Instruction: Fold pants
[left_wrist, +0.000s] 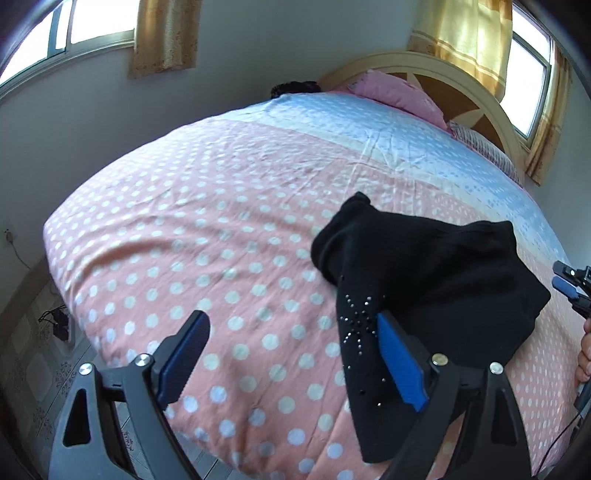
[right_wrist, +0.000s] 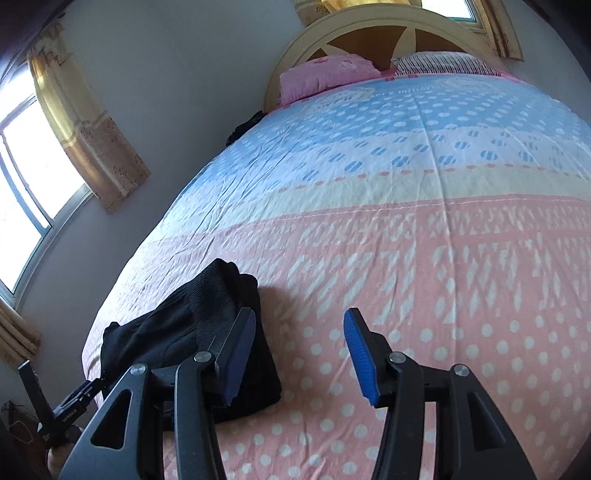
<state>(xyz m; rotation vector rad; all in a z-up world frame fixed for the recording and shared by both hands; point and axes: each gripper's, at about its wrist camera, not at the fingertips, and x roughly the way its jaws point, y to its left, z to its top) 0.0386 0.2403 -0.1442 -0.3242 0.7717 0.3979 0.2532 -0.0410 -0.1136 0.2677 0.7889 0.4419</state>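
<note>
The black pants (left_wrist: 424, 266) are lying folded on the bed (left_wrist: 221, 229); the left gripper (left_wrist: 291, 354) and right gripper (right_wrist: 299, 350) are standing apart, gripping nothing, probably releasing the finished bundle.

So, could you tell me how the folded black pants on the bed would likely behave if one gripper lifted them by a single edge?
The black pants look like soft knit lying in slumped layers, so they would probably droop and unfold. They seem light for their bulk. The polka-dot bedspread is wrinkled cloth, so pushing the bundle would likely drag and bunch it, not slide it.
</note>
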